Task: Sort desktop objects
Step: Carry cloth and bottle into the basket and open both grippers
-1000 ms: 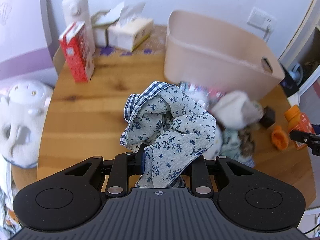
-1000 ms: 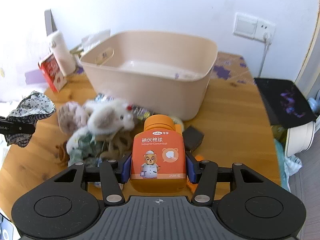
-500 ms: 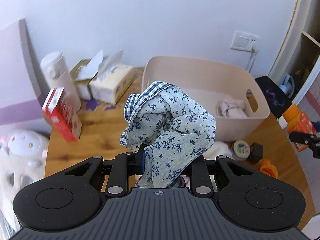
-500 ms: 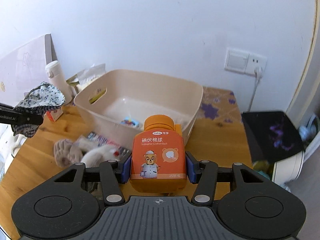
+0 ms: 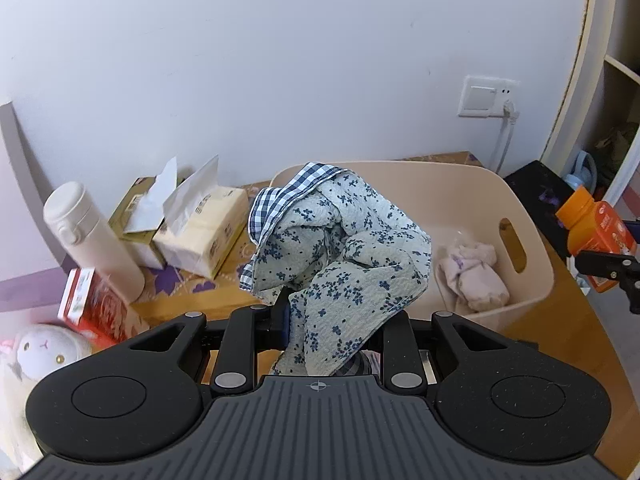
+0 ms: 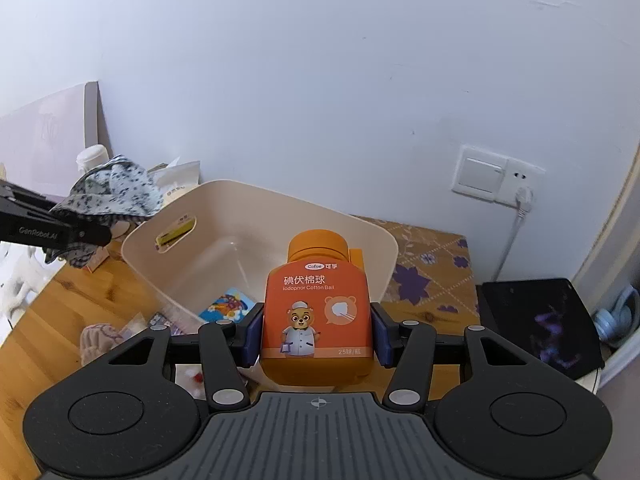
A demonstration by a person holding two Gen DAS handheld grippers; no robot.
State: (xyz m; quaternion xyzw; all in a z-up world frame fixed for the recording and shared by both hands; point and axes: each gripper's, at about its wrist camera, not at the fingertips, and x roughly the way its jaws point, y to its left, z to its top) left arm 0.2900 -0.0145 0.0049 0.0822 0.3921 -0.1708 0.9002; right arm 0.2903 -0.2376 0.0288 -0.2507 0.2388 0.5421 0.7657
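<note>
Left wrist view showed the floral cloth [image 5: 340,264], a bunched blue-flowered piece with a gingham edge, clenched in the left gripper [image 5: 332,320] and raised in front of the beige bin [image 5: 532,236], above the wooden counter [image 5: 560,320]. Right wrist view showed the orange cotton-ball bottle [image 6: 318,312] upright, grasped between the blue pads of the right gripper [image 6: 318,332], just near of the same bin.

Likely trouble: the cloth hung loose and could snag the bin's near rim or drape over it if let go too early. The bottle was smooth-sided and gripped low, so a tilt on release might tip it over inside. Both hands seemed headed for one bin, so the two tools could bump over it.

Counted: one bin, one floral cloth, one orange bottle, one pink bundle [image 5: 474,276] lying inside the bin, one colourful card [image 6: 226,306] on its floor, two tissue packs [image 5: 200,232], one white flask [image 5: 92,240], one red carton [image 5: 92,308] at the far left of the counter.
</note>
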